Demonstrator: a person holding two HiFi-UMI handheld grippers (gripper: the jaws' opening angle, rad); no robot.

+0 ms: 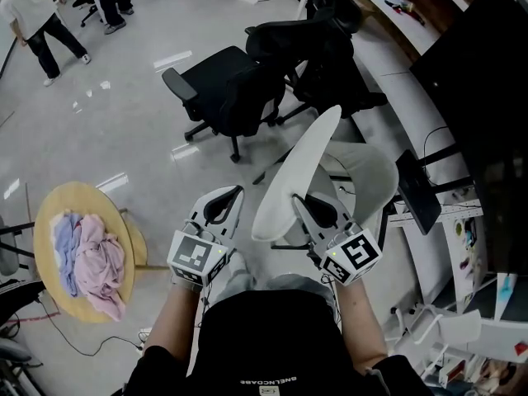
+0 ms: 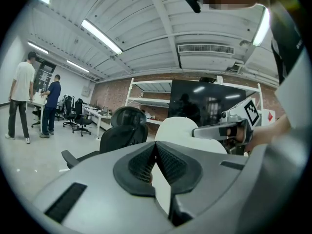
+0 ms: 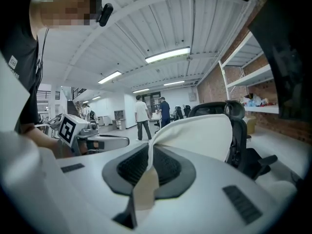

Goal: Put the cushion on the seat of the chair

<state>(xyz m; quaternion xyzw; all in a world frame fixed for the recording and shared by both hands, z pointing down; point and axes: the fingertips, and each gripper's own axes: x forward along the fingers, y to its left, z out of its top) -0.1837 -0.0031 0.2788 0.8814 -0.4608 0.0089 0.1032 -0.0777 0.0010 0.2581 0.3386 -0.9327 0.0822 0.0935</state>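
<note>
I hold a white oval cushion (image 1: 309, 159) up on edge, tilted, with my right gripper (image 1: 297, 198) shut on its lower rim. In the right gripper view the pale fabric (image 3: 200, 135) runs between the pads of the right gripper (image 3: 148, 149). My left gripper (image 1: 238, 190) is beside the cushion's left edge, apart from it, shut with nothing seen in it. In the left gripper view the tips of the left gripper (image 2: 156, 146) meet and the cushion (image 2: 187, 129) shows beyond. The black office chair (image 1: 227, 89) stands ahead on the floor, its seat bare.
A second black chair (image 1: 330, 40) stands behind the first. A pale grey chair (image 1: 367, 167) is under the cushion's right side. A white desk (image 1: 412, 97) with a monitor (image 1: 417, 192) runs along the right. A round wooden table (image 1: 49, 213) with clothes is at left. People (image 1: 33, 19) stand far off.
</note>
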